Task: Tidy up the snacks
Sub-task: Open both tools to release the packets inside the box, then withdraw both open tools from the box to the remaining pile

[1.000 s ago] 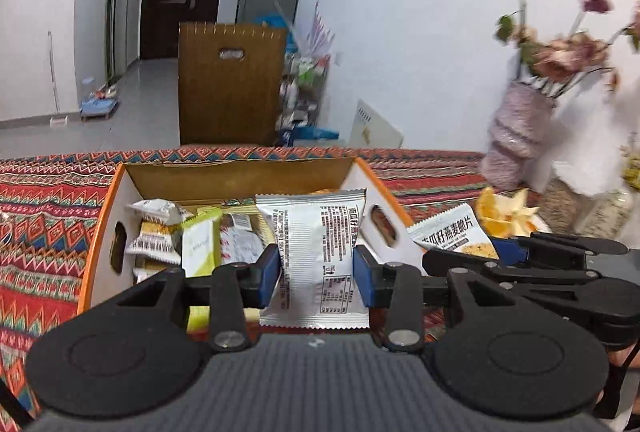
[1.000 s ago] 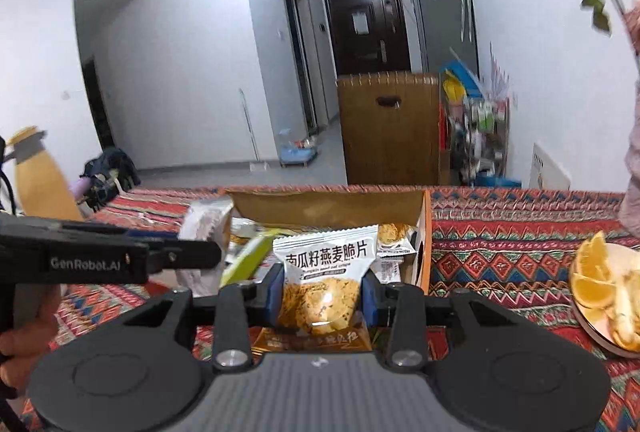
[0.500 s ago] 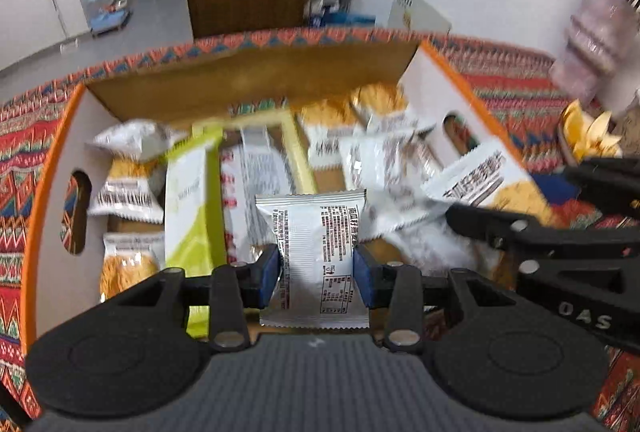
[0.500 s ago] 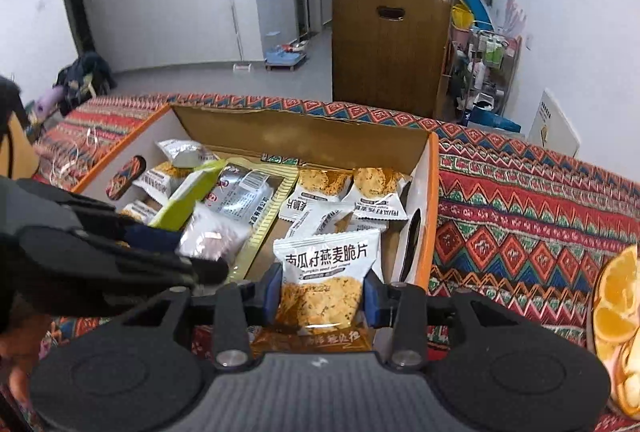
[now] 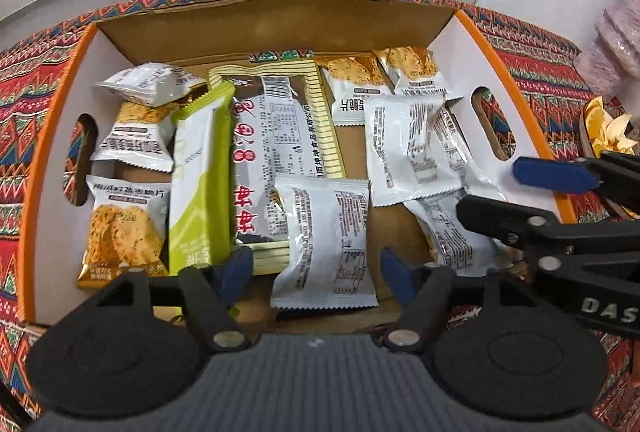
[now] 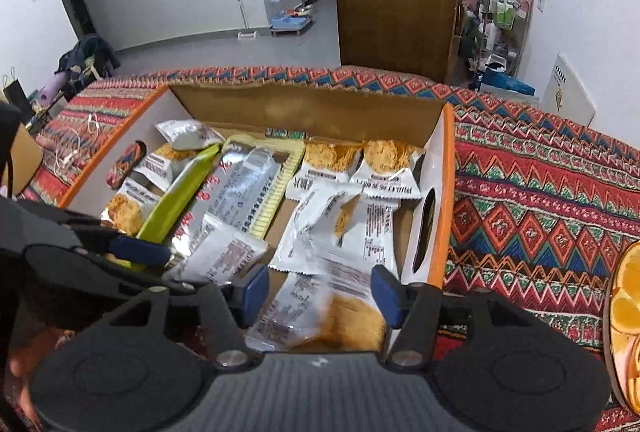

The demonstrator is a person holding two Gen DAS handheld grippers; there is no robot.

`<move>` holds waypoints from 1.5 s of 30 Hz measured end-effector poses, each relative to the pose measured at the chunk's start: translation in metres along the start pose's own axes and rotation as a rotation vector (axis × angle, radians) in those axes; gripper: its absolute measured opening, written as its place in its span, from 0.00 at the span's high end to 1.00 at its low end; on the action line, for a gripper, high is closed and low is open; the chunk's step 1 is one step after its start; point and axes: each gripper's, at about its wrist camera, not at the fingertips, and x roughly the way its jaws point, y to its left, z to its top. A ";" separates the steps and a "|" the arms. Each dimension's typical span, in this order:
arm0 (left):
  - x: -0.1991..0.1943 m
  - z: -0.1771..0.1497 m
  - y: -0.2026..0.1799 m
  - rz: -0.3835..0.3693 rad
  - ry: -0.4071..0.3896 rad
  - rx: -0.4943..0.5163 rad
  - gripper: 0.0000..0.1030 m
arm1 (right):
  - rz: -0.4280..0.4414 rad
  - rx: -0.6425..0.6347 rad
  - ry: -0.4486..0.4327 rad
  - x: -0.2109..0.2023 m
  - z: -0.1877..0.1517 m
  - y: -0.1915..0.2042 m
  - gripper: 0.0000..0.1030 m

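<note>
An open cardboard box (image 5: 276, 18) with orange-edged white sides holds several snack packets. My left gripper (image 5: 316, 270) is open above the box's near end; a white packet (image 5: 326, 244), back side up, lies loose between its blue pads. My right gripper (image 6: 318, 294) is open too, over the box's (image 6: 446, 168) near right corner, with a white and orange oat-crisp packet (image 6: 320, 316) lying loose between its fingers. A green bar packet (image 5: 198, 176) and a long silver packet (image 5: 280, 140) lie in the middle of the box.
The box stands on a red patterned tablecloth (image 6: 540, 200). A plate of orange slices (image 6: 626, 308) sits at the right. A pink vase (image 5: 616, 44) stands at the far right. A brown chair back (image 6: 396, 4) is beyond the table's far edge.
Both grippers tilted down over the box and opened. The white packet dropped from the left jaws and the oat-crisp packet from the right jaws into the box.
</note>
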 end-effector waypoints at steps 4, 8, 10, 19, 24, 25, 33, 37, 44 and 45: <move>-0.022 -0.005 0.000 0.002 -0.015 -0.003 0.27 | -0.001 -0.005 -0.041 -0.024 0.003 0.004 0.40; -0.058 -0.016 0.001 0.011 -0.063 0.007 0.23 | -0.010 -0.024 -0.079 -0.053 0.002 0.014 0.39; -0.077 -0.024 0.000 0.009 -0.081 0.011 0.23 | -0.010 -0.027 -0.104 -0.071 0.000 0.019 0.34; -0.173 -0.087 0.005 0.004 -0.219 0.023 0.18 | -0.012 -0.073 -0.205 -0.154 -0.036 0.050 0.27; -0.222 -0.132 0.014 0.009 -0.297 0.009 0.17 | -0.022 -0.104 -0.255 -0.196 -0.065 0.067 0.25; -0.231 -0.142 0.015 0.008 -0.314 0.007 0.16 | -0.019 -0.108 -0.263 -0.203 -0.072 0.070 0.23; -0.272 -0.234 0.023 0.027 -0.461 0.024 0.11 | -0.016 -0.159 -0.340 -0.248 -0.144 0.098 0.15; -0.271 -0.285 0.021 0.064 -0.544 0.029 0.09 | 0.041 -0.195 -0.376 -0.254 -0.191 0.109 0.13; -0.248 -0.360 0.026 0.019 -0.534 -0.009 0.03 | -0.019 -0.242 -0.399 -0.250 -0.270 0.133 0.13; -0.241 -0.371 0.026 0.016 -0.537 0.000 0.01 | -0.025 -0.246 -0.404 -0.249 -0.280 0.135 0.13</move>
